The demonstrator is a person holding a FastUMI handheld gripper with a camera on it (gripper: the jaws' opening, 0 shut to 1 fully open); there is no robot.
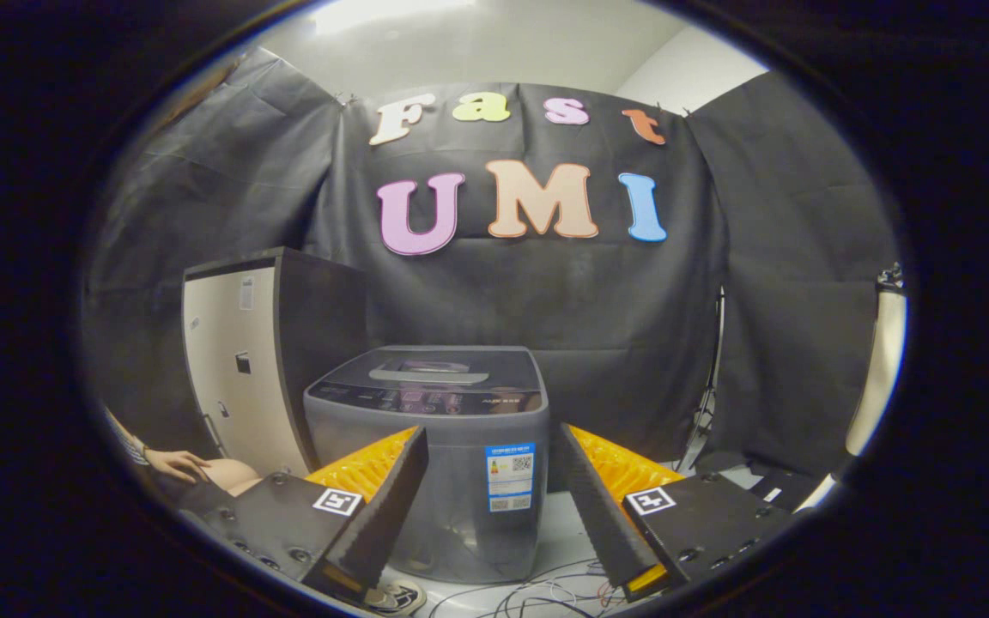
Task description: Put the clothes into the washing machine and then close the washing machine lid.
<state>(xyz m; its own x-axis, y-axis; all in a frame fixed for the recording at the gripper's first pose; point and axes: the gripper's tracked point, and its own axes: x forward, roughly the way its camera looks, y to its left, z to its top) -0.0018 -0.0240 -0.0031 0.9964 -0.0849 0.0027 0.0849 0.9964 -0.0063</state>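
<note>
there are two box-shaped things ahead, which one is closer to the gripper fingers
The grey washing machine, lid down, stands just ahead of the open gripper. The taller cream-fronted dark cabinet stands farther back beside it.

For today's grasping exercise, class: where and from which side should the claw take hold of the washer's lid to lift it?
Probably by the pale handle set in the closed lid, coming from the front and above. The lid lies flat on the washer, and the handle is its one raised part I can see. The claw is open, holding nothing, with the washer just ahead.
</note>
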